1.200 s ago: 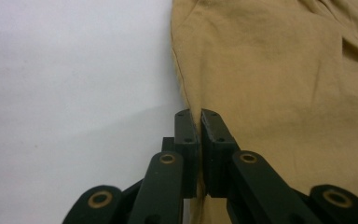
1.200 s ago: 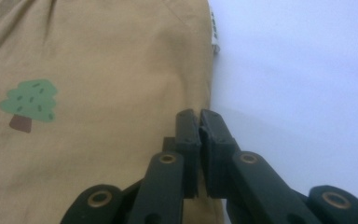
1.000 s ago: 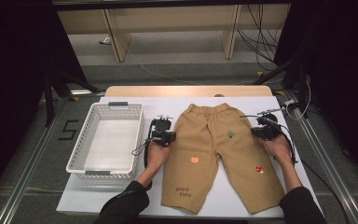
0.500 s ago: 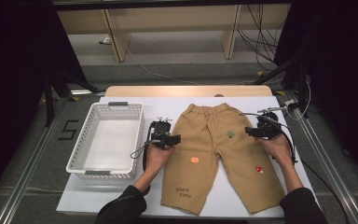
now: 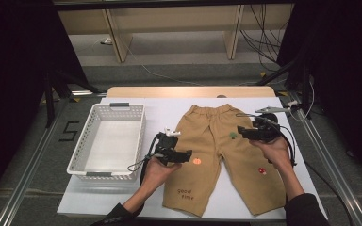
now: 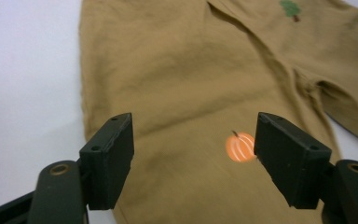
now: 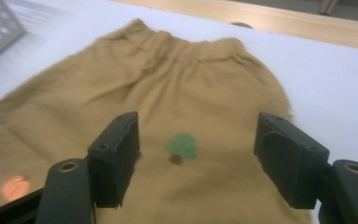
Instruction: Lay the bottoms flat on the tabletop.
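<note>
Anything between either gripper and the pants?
Nothing visible. The left gripper hangs open above the tan pants by the pumpkin patch; the right gripper, also open, frames the tree patch.

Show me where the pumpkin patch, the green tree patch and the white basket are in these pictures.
pumpkin patch [image 6: 240, 147], left gripper view, centre of the orange print.
green tree patch [image 7: 182, 145], right gripper view, on the green crown.
white basket [image 5: 84, 142], high view, on its left wall.

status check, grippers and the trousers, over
Left gripper open over pumpkin patch. Right gripper open over tree patch. Trousers flat, ungripped. Nothing in the way.
</note>
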A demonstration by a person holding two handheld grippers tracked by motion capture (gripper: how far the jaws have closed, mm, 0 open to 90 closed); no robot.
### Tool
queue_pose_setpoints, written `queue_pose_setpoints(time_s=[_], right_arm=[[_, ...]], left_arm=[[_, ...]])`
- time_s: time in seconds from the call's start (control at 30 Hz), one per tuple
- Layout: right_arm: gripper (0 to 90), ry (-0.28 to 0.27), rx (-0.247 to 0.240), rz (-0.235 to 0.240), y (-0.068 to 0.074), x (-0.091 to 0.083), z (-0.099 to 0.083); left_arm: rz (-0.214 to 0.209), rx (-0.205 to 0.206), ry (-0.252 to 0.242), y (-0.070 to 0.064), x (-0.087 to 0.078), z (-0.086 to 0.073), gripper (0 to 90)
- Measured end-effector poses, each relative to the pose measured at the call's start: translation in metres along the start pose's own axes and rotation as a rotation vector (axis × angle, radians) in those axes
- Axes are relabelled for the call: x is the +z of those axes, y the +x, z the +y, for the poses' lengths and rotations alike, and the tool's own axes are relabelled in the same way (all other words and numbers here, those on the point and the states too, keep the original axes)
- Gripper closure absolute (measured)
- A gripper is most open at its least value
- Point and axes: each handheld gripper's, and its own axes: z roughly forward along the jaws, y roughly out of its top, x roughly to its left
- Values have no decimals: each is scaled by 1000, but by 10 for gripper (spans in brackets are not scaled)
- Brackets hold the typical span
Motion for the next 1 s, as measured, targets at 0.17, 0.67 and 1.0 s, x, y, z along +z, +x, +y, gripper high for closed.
queue_pose_setpoints(time_s=[0.17, 0.67, 1.0], right_arm=[[315, -26, -16, 37, 16, -2, 3], [290, -37, -56, 82, 36, 7, 2], [278, -24, -80, 112, 53, 17, -1]], left_arm=[[-11, 7, -6, -1, -9, -10, 266], [-28, 11, -12, -13, -28, -38, 239], [-19, 16, -6, -11, -36, -50, 224]])
